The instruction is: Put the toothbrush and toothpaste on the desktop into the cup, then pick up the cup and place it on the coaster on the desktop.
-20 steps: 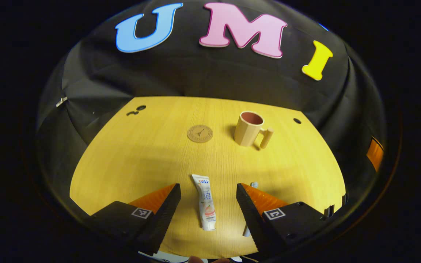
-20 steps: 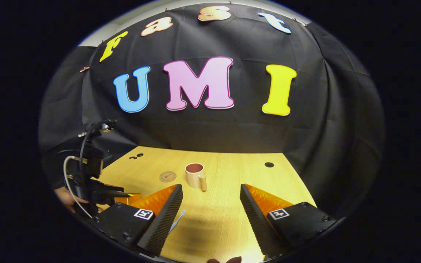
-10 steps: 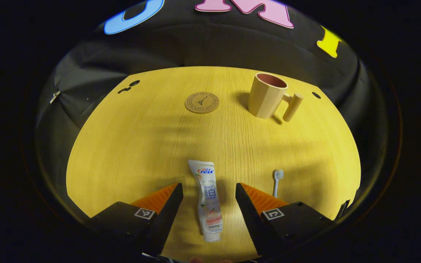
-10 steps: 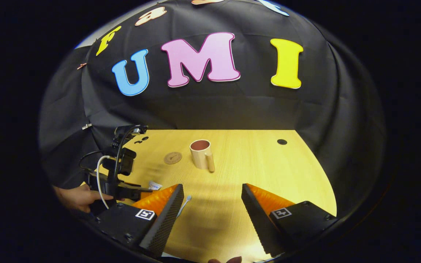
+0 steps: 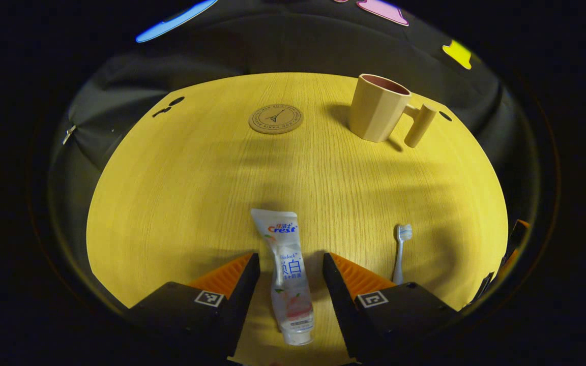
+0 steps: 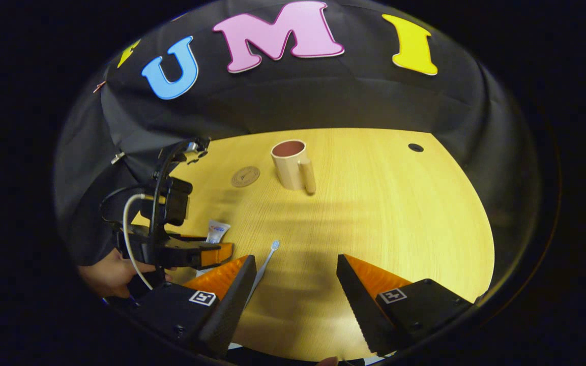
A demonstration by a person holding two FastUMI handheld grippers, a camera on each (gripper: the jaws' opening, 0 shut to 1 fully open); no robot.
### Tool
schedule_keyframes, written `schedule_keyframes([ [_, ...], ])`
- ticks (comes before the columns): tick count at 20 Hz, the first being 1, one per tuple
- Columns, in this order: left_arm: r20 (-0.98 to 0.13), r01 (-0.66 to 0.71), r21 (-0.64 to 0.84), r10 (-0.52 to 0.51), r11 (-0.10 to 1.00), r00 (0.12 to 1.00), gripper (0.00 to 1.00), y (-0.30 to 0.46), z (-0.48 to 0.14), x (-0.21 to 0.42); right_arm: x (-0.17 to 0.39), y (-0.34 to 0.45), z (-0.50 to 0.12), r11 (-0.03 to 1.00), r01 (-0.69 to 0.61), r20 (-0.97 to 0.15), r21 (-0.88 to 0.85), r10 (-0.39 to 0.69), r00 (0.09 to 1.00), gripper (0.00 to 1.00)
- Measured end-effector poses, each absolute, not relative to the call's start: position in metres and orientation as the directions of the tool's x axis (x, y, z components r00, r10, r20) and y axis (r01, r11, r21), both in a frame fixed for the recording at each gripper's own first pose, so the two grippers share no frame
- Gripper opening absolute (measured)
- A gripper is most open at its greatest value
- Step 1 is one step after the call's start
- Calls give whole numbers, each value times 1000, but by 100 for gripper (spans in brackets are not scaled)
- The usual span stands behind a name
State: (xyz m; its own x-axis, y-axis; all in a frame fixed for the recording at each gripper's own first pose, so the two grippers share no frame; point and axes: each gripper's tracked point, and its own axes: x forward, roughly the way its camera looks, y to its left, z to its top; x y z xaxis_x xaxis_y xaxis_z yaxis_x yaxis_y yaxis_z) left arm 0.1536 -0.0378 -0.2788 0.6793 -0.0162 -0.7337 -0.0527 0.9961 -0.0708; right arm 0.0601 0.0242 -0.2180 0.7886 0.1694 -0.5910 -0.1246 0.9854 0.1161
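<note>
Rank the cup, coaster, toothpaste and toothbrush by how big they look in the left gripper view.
1. toothpaste, nearest the camera, so enlarged
2. cup
3. coaster
4. toothbrush, partly hidden behind a finger, so unsure against the coaster

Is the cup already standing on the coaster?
No, the cup stands on the bare desktop, apart from the coaster.
</note>
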Motion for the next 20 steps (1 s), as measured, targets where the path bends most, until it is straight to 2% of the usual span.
schedule_keyframes([
  [2,-733,-47,-70,-19,996,680,81,-36,-279,154,57,33,-228,985,-128,-616,116,173,768,98],
  [4,-734,-58,-70,-12,996,679,73,-32,-281,155,54,41,-236,986,-130,-636,109,170,752,98],
  [5,-734,-63,-75,-12,995,680,53,-32,-282,156,53,41,-240,987,-129,-648,97,161,745,98],
  [8,-737,-36,-83,-37,996,674,40,-29,-281,153,55,45,-253,991,-114,-679,64,127,723,96],
  [11,-726,0,-88,-64,996,685,35,-28,-279,153,59,55,-265,993,-103,-710,65,118,694,83],
  [15,-712,15,-163,-128,987,690,26,-24,-276,144,58,78,-287,990,-95,-755,101,139,641,78],
  [18,-686,29,-191,-155,981,711,25,-16,-267,133,58,85,-304,991,-85,-787,101,131,603,76],
  [19,-675,29,-200,-159,979,720,29,-11,-263,129,60,88,-307,990,-77,-793,117,140,593,72],
  [20,-665,27,-215,-166,976,728,23,-8,-259,125,62,90,-310,991,-65,-797,117,133,589,70],
])
